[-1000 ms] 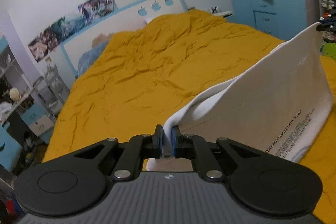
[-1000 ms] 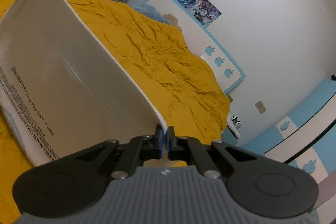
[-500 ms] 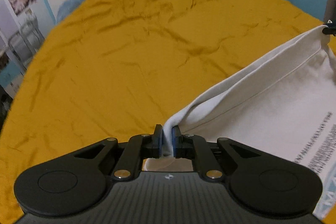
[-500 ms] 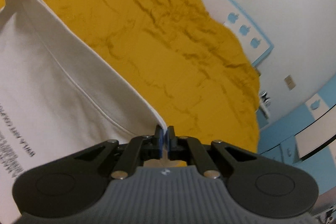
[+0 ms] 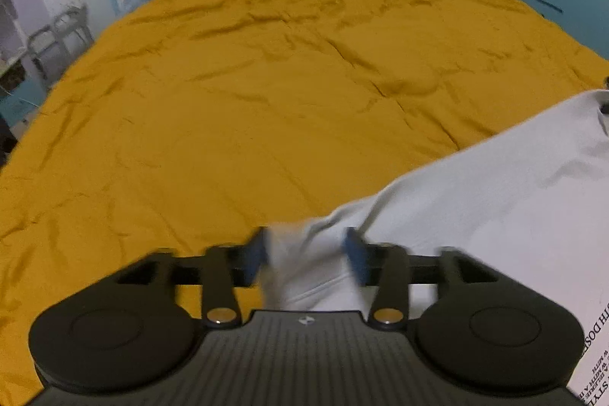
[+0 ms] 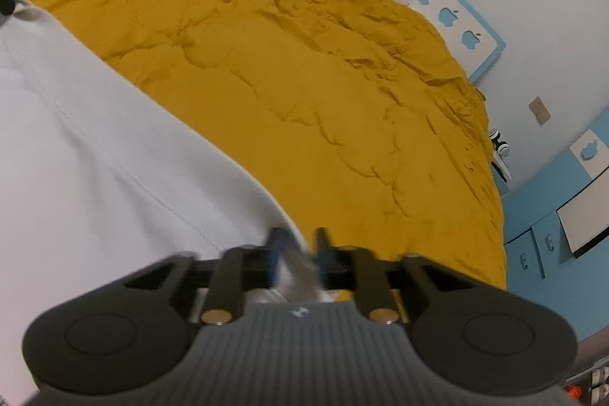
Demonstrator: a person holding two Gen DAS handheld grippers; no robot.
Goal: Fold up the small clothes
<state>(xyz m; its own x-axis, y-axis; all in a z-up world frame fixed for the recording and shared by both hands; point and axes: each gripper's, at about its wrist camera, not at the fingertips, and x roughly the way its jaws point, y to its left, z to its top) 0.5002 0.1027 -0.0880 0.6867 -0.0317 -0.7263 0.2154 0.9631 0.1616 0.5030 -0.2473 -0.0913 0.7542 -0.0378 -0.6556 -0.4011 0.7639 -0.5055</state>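
White cotton garment with black print (image 5: 495,200) is spread on the mustard-yellow bed cover (image 5: 266,82), its far edge stretched between left tongs (image 5: 307,255) and right tongs (image 6: 296,253); both have just been opening, cloth corners loose between released jaws.

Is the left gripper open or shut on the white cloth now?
Open. The left gripper has just been opening; its blue pads stand apart, with the corner of the white cloth lying loose between them.
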